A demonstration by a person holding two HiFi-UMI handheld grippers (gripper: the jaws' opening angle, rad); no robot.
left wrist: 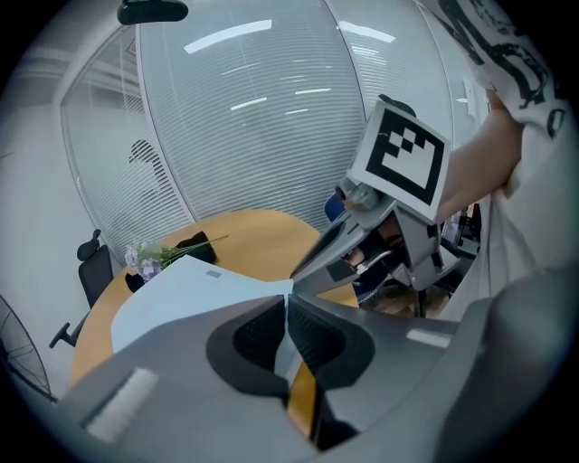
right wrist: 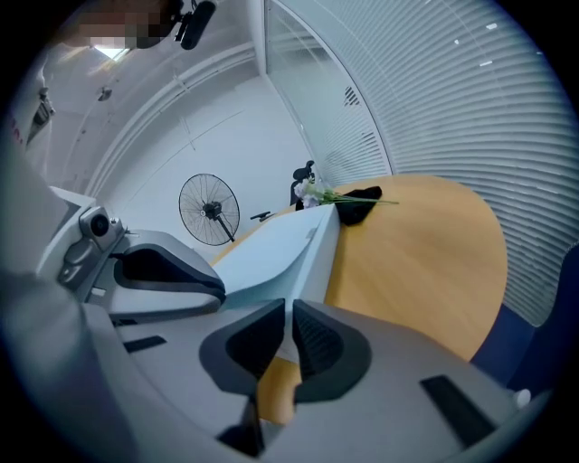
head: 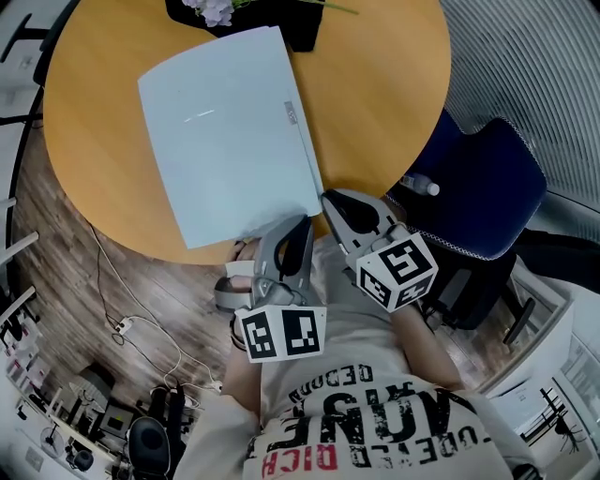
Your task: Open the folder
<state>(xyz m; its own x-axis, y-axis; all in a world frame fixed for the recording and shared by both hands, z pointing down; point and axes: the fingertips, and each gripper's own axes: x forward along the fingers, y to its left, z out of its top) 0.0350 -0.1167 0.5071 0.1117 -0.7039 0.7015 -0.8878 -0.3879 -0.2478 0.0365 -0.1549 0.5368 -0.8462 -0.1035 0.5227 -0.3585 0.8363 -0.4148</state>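
Pale-blue thin plastic folder looks light, floppy and slick; left gripper and right gripper fingers are clamped on its near corner.

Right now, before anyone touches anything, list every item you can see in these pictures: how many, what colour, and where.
table: one, orange-brown wood, round, in front of the person.
folder: one, pale blue, lying on the table, near corner towards the person.
flowers: one small bunch, pale purple, on something black at the table's far edge.
chair: one, dark blue, right of the table.
bottle: one, clear with a white cap, by the chair's seat.
fan: one, dark, standing beyond the table.
cables: a few, white, on the floor at lower left.
left claw: one, grey, shut on the folder's near edge.
right claw: one, grey, shut on the folder's near corner.
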